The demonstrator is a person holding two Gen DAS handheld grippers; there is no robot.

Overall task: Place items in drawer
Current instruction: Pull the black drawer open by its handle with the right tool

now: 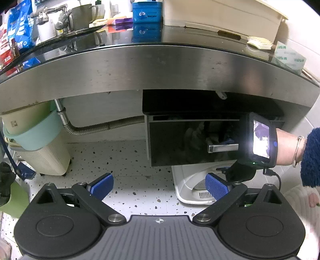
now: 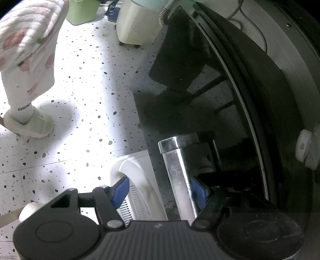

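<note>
The drawer (image 1: pixel 180 144) has a glossy black front and hangs under the steel counter edge (image 1: pixel 160 70). Its chrome bar handle (image 1: pixel 223 148) sits toward the right. My left gripper (image 1: pixel 159 187) hovers open and empty over the floor, well in front of the drawer. In the left wrist view the right gripper's body with its lit screen (image 1: pixel 260 142) is at the handle, held by a hand with a bracelet. In the right wrist view the handle (image 2: pixel 176 170) stands between my right gripper's (image 2: pixel 159 192) spread jaws. One blue pad (image 2: pixel 198 192) is tucked behind the bar; the other pad (image 2: pixel 121 192) stays apart from it.
A white plastic appliance (image 1: pixel 190 186) lies on the speckled floor under the drawer. A corrugated hose (image 1: pixel 100 128), a teal basin (image 1: pixel 36 132) and a cream basket (image 1: pixel 46 158) are on the left. A blue tin (image 1: pixel 147 12) and mugs stand on the counter. A person's leg and slipper (image 2: pixel 30 122) are nearby.
</note>
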